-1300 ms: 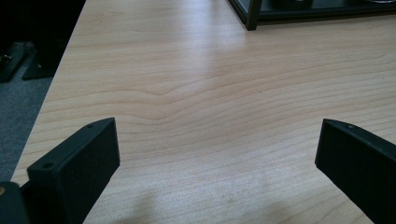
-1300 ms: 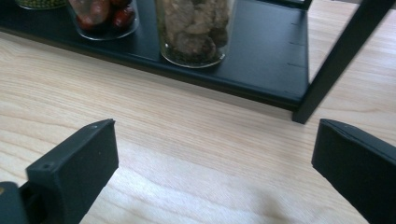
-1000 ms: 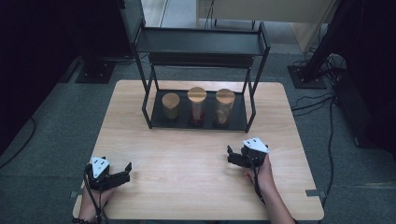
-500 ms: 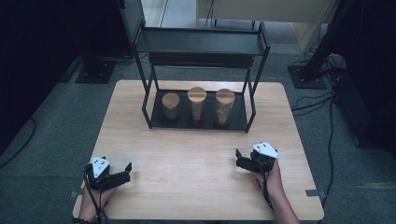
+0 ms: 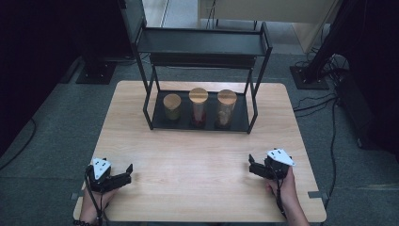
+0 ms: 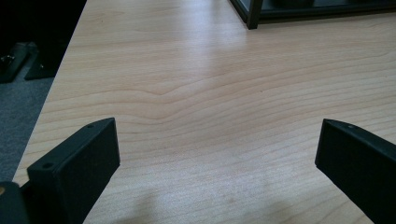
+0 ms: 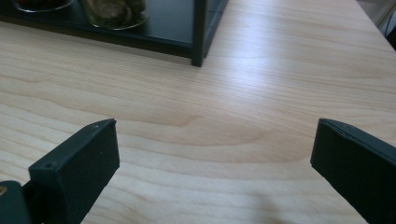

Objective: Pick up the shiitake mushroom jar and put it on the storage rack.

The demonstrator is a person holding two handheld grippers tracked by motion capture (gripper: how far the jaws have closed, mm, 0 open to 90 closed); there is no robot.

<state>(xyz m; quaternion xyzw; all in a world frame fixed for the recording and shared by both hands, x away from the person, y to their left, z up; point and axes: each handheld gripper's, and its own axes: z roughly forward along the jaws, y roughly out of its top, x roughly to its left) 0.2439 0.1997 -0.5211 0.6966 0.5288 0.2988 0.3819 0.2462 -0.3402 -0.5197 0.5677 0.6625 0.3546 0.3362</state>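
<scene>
This looks like a lab or test room set up for recording. A bare wooden desk [image 5: 202, 155] stands on grey carpet [image 5: 56, 127], with loose cables [image 5: 324, 101] and black stand bases [image 5: 96, 73] around it. On the desk, a black metal rack [image 5: 202, 47] holds three jars [image 5: 198, 107].

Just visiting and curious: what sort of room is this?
Probably a lab or recording studio: a bare wooden table on grey carpet, dark stands with loose cables around it, and a black shelf rack holding three jars.
</scene>
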